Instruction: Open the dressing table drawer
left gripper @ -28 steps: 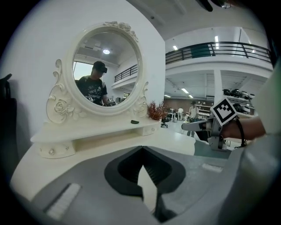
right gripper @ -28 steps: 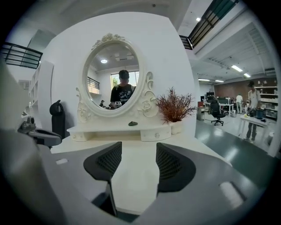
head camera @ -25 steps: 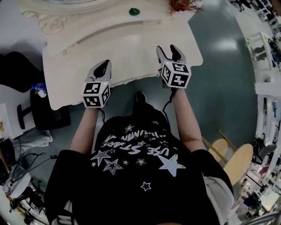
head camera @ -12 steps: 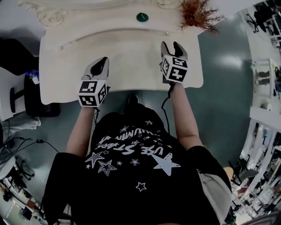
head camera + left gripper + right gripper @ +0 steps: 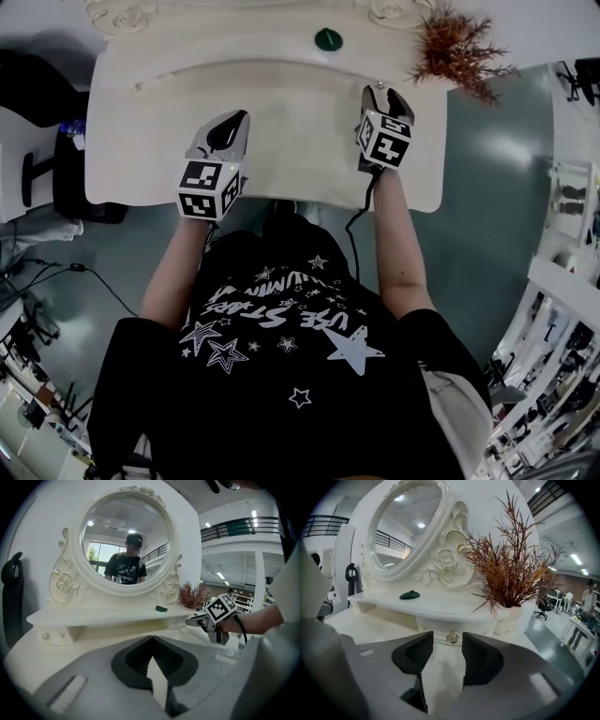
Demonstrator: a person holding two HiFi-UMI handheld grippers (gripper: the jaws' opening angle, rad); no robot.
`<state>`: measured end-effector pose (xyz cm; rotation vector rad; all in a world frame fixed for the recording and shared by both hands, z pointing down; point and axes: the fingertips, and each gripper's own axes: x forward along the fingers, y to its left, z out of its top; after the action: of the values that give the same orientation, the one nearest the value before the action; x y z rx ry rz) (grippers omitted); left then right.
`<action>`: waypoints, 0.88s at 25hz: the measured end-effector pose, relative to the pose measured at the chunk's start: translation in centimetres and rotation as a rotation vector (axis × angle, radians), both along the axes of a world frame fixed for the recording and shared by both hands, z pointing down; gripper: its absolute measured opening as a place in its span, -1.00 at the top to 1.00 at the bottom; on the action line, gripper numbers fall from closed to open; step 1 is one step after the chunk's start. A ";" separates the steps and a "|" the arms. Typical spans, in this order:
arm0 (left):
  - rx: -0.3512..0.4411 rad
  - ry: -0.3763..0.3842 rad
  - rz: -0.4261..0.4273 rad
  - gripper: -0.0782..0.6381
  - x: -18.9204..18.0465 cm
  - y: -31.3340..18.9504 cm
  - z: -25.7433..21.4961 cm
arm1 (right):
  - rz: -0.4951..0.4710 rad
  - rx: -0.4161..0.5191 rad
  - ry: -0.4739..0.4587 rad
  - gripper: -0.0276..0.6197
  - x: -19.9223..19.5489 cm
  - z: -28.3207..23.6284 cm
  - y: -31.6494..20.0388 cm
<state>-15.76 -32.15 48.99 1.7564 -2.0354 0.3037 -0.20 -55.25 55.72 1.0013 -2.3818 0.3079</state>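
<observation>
A white dressing table (image 5: 281,112) with a round mirror (image 5: 124,541) fills the top of the head view. Under its raised shelf, the right-hand small drawer has a brass knob (image 5: 451,638). My right gripper (image 5: 447,645) is open; its jaws point straight at that knob, which sits just beyond the tips, apart from them. In the head view the right gripper (image 5: 385,94) reaches the shelf's edge. My left gripper (image 5: 151,639) is shut and empty, hovering over the tabletop's left half (image 5: 232,129). A matching small drawer (image 5: 51,635) sits at the shelf's left end.
A dark green object (image 5: 410,594) lies on the shelf. A dried reddish plant (image 5: 511,573) in a white pot stands at the shelf's right end, close to the right gripper. A black chair (image 5: 56,178) stands left of the table. The person stands against the table's front edge.
Both grippers have moved forward over the tabletop. The right one has gone furthest, up to the shelf's right-hand drawer. The head camera has shifted, bringing the plant more into view.
</observation>
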 end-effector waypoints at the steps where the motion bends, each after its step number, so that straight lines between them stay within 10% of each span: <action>1: -0.003 0.001 0.001 0.78 0.0 -0.2 0.1 | 0.001 -0.004 0.005 0.24 -0.1 0.3 -0.2; 22: -0.032 0.005 0.028 0.78 1.5 -1.0 1.1 | -0.016 -0.018 0.040 0.54 -0.1 2.4 -1.0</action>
<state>-14.24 -33.15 50.10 1.7659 -1.9930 0.3390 -0.29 -56.26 58.15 0.9709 -2.3455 0.3007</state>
